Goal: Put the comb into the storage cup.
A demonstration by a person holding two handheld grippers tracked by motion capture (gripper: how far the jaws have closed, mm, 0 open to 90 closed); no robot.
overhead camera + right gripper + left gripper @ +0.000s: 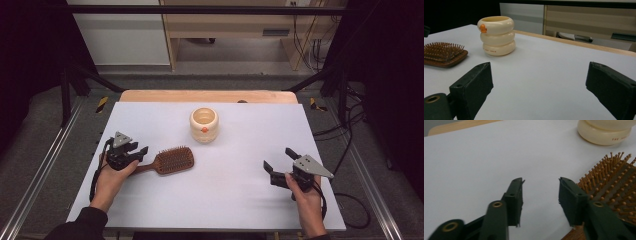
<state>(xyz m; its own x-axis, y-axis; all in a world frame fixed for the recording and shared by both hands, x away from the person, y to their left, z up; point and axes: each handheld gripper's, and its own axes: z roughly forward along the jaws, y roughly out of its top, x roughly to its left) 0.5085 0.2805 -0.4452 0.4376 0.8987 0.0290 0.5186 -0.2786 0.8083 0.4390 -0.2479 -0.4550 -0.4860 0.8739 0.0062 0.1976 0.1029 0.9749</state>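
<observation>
Lying bristles-up on the table point(235, 200) left of centre, the wooden hairbrush point(170, 160) looks light and rigid; its narrow handle, toward the left gripper point(131, 150), is judged the best hold, since the bristle pad gives poor purchase. Left gripper's jaws are apart, nothing between them, head just beside one jaw. Cream ringed cup point(204, 125) stands nearby behind, no obstruction; right gripper point(280, 161) is wide open, well apart.

The whole white table point(225, 200) is being looked down on from above its near edge, facing far. The left gripper view is being shot low and close beside the hairbrush point(614, 185); the right one low, aimed far-left. The cream cup point(204, 125) and brush are being shared by all three.
</observation>
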